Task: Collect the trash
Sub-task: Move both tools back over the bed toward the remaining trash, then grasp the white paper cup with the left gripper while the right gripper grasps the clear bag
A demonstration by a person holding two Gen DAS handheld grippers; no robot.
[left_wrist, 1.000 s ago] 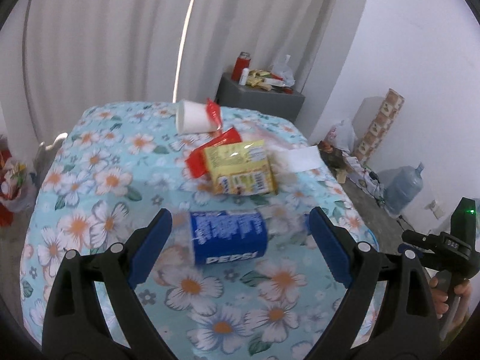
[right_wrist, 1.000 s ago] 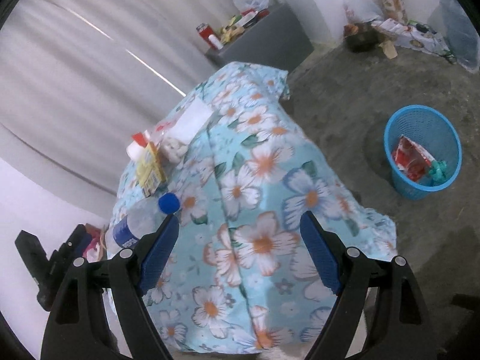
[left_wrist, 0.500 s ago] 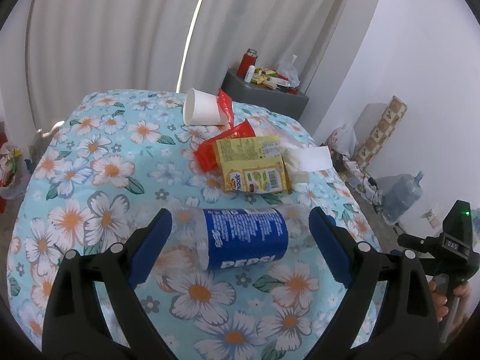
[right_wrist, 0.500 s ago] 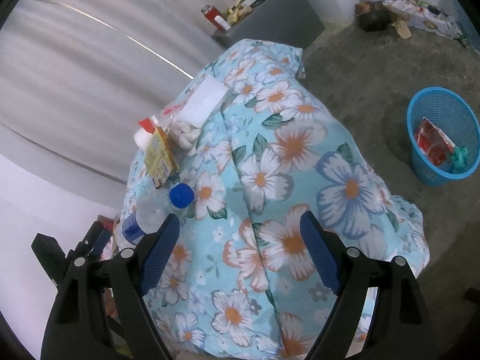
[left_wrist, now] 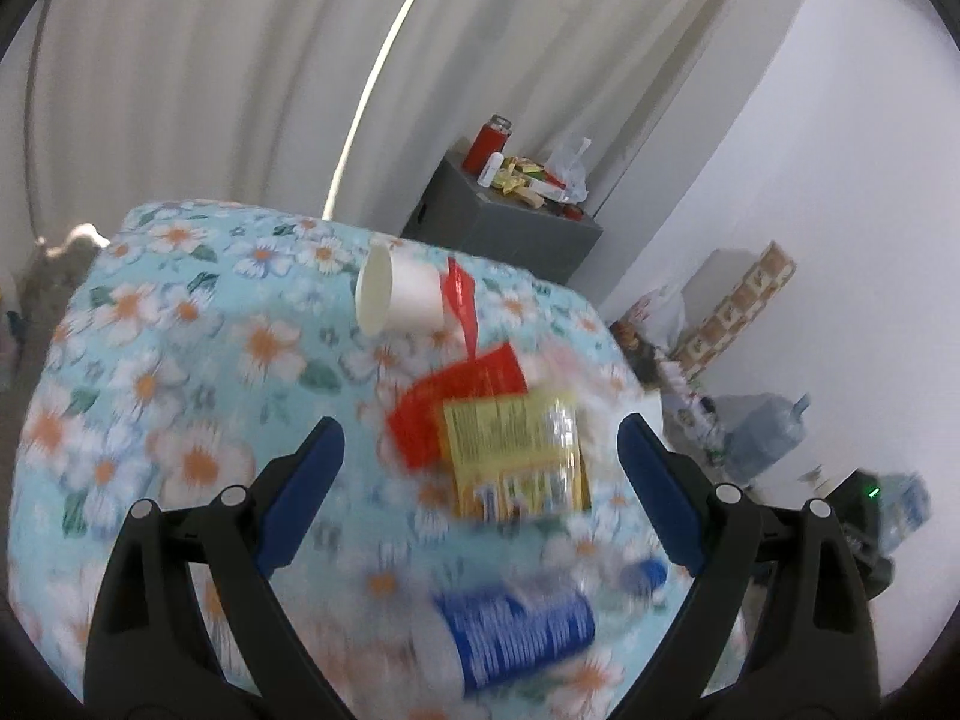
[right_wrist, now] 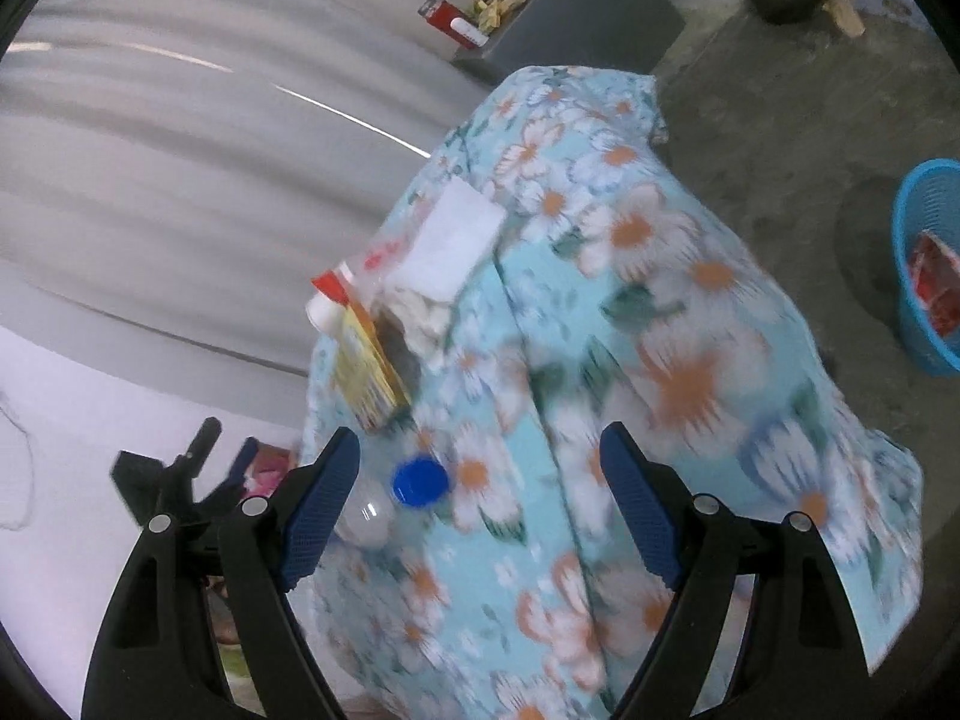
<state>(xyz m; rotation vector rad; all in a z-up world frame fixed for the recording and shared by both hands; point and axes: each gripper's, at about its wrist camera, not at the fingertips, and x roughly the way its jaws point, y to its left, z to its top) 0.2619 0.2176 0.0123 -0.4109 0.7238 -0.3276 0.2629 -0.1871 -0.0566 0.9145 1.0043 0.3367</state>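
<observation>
**Trash still on the table, some already binned**

On the flowered tablecloth (left_wrist: 180, 360) most of the trash is still waiting. A clear plastic bottle (left_wrist: 516, 630) with a blue label lies on its side near the front edge, its blue cap (right_wrist: 420, 482) showing in the right wrist view. Behind it sits a flat yellow packet (left_wrist: 516, 456), overlapping a red wrapper (left_wrist: 456, 402), and farther back a white paper cup (left_wrist: 396, 297) lies tipped over with a second red wrapper (left_wrist: 462, 300) against its base. A white sheet of paper (right_wrist: 456, 240) and some crumpled tissue (right_wrist: 420, 312) rest at the table's right edge.

Down on the concrete floor stands a blue mesh basket (right_wrist: 918, 276), well apart from the table, with a red wrapper already inside — so I judge the job begun but far from finished, with roughly six pieces left.

The left gripper (left_wrist: 480, 480) hangs over the packet and bottle with its jaws spread wide and nothing between the pads. The right gripper (right_wrist: 480, 492) is likewise released and empty, its jaws framing the bottle's cap end without touching it.

The bottle is smooth, round and likely to roll; the wrappers and packet are thin, glossy and flat against soft cloth — harder to pinch. The cup is light and rigid.
</observation>
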